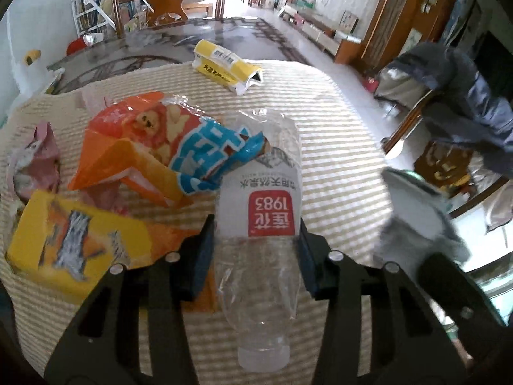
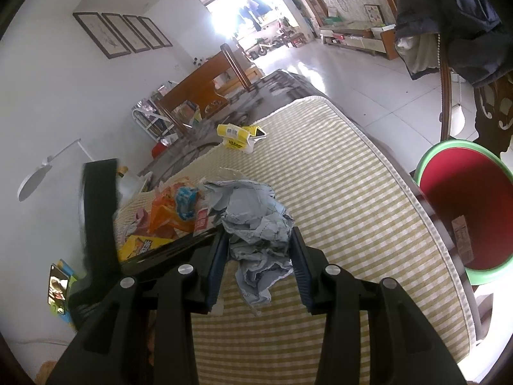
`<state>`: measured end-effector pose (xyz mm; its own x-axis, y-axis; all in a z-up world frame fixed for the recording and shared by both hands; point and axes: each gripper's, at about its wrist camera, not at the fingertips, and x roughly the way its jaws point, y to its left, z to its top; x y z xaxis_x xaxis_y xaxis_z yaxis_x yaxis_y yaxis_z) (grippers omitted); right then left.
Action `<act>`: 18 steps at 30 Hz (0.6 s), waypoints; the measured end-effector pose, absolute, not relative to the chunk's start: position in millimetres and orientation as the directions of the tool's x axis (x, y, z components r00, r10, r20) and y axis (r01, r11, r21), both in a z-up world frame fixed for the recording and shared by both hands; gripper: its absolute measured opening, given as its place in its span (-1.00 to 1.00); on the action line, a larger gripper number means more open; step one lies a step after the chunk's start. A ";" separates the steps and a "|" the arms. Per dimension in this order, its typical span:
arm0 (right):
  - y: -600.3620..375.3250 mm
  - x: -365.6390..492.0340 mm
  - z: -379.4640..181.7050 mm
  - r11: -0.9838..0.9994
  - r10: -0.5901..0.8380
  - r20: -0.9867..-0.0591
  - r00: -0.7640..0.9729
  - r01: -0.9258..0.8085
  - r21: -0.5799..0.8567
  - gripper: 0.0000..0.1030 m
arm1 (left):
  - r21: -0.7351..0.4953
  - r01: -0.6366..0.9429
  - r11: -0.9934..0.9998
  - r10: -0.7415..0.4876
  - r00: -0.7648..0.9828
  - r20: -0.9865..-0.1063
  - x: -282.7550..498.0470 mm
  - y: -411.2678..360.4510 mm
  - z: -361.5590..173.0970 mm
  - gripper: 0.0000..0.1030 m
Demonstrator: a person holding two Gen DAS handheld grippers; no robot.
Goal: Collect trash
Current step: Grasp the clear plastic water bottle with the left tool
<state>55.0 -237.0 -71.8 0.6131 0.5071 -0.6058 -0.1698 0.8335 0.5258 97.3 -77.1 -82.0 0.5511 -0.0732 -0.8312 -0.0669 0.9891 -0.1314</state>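
The left hand-held gripper (image 1: 256, 234) is clamped on a crushed clear plastic bottle (image 1: 259, 211), its pads pressing both sides of the white label with the red patch; the bottle's cap end points back toward the camera. The right hand-held gripper (image 2: 259, 256) is closed on a crumpled wad of pale blue paper (image 2: 256, 221), which bulges out between the pads and hangs a little below them.

Seen from the left wrist, an orange and blue snack bag (image 1: 154, 147) lies at about 10 o'clock from the bottle, touching its far end. A yellow box (image 1: 73, 240) sits at 9 o'clock, just beside the left finger, and a pink wrapper (image 1: 35, 157) lies beyond it near the edge. At 12 o'clock, well apart, a torn yellow and white carton (image 1: 224, 64) rests near the far edge of the striped mat (image 1: 336, 147) that covers the surface.

From the right wrist, a red basin with a green rim (image 2: 465, 211) stands at 3 o'clock, off the edge of the surface and lower down. A dark jacket (image 2: 449, 22) hangs over a chair at 1 o'clock.
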 end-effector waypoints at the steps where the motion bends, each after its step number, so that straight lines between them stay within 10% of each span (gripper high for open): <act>1: -237.0 55.0 -71.9 0.833 0.508 -0.606 0.613 -0.170 0.526 -0.24 | -0.141 -0.068 0.988 -0.080 0.559 -0.825 93.7 -77.1 -79.1 -0.13; 18: -235.1 53.8 -73.5 0.824 0.522 -0.607 0.599 -0.170 0.540 -0.23 | -0.167 -0.021 0.986 -0.134 0.500 -0.855 69.2 -82.5 -91.0 -0.04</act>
